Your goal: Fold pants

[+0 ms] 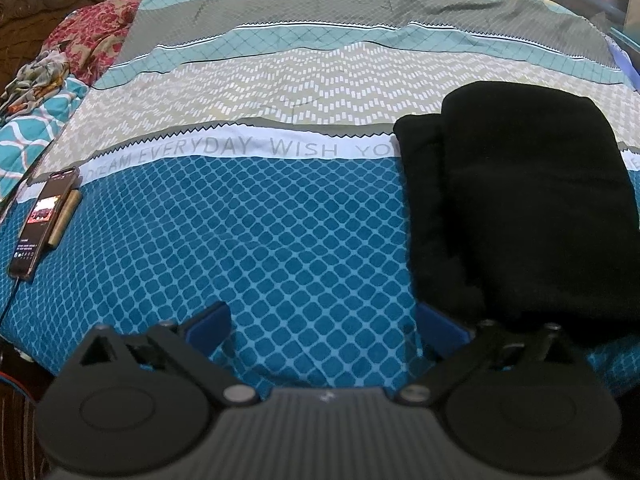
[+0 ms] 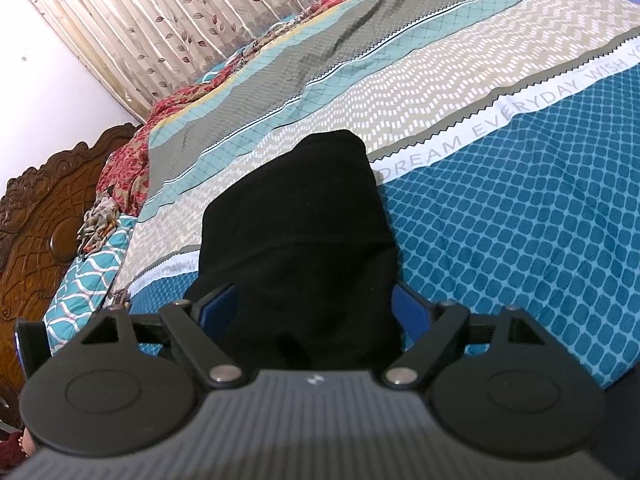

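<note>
The black pants (image 1: 520, 208) lie folded into a compact stack on the patterned bedsheet (image 1: 260, 240), at the right of the left wrist view. My left gripper (image 1: 324, 320) is open and empty over the blue part of the sheet, just left of the pants' near edge. In the right wrist view the pants (image 2: 296, 232) fill the centre. My right gripper (image 2: 316, 308) is open, its blue fingers (image 2: 218, 306) standing on either side of the pants' near end, not closed on the cloth.
A phone (image 1: 40, 220) with a lit screen lies on a flat tan object at the bed's left edge. Crumpled red and teal cloths (image 1: 80, 40) lie at the far left. A carved wooden headboard (image 2: 44, 208) and a curtain (image 2: 160, 20) border the bed.
</note>
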The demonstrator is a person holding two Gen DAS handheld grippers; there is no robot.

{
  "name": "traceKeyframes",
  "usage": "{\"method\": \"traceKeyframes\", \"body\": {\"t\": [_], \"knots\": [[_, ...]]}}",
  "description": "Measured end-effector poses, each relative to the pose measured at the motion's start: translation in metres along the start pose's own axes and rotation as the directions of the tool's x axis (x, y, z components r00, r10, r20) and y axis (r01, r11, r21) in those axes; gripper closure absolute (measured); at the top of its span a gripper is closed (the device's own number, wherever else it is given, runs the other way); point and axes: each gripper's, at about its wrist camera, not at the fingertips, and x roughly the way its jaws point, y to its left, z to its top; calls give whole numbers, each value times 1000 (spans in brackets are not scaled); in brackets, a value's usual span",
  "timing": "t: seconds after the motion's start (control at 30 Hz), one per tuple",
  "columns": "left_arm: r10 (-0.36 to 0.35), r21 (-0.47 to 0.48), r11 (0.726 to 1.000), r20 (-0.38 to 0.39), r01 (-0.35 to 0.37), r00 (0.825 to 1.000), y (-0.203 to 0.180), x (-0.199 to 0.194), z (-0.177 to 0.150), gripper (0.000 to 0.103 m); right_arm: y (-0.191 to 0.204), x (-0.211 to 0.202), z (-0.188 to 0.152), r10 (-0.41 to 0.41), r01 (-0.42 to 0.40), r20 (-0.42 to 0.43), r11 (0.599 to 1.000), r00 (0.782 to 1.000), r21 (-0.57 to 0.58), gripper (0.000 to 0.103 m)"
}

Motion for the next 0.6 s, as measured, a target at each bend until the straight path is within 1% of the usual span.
{"method": "traceKeyframes", "body": {"t": [0.1,0.2,0.3,0.37,0.47,0.53,0.6], "knots": [[-13,0,1000,0,13,1000,1,0,2,0,-1,0,1,1,-1,2,1000,1000,2,17],[-46,-1,999,16,46,999,3,-4,7,0,-3,-1,4,9,-9,11,1000,1000,-1,16],[-110,-10,994,50,110,993,10,-10,16,0,-6,-1,7,21,-21,17,1000,1000,0,15],[-183,-37,982,75,186,980,18,-15,25,0,-8,-1,10,33,-33,13,999,999,-4,14],[-283,-77,954,99,290,954,27,-16,40,0,-10,1,16,46,-46,11,999,999,-23,12],[-340,-109,931,97,350,935,29,-9,49,0,-14,5,19,54,-54,8,998,998,-22,11],[-390,-145,906,77,397,918,28,4,56,0,-19,11,22,61,-61,-5,998,998,-7,11]]}}
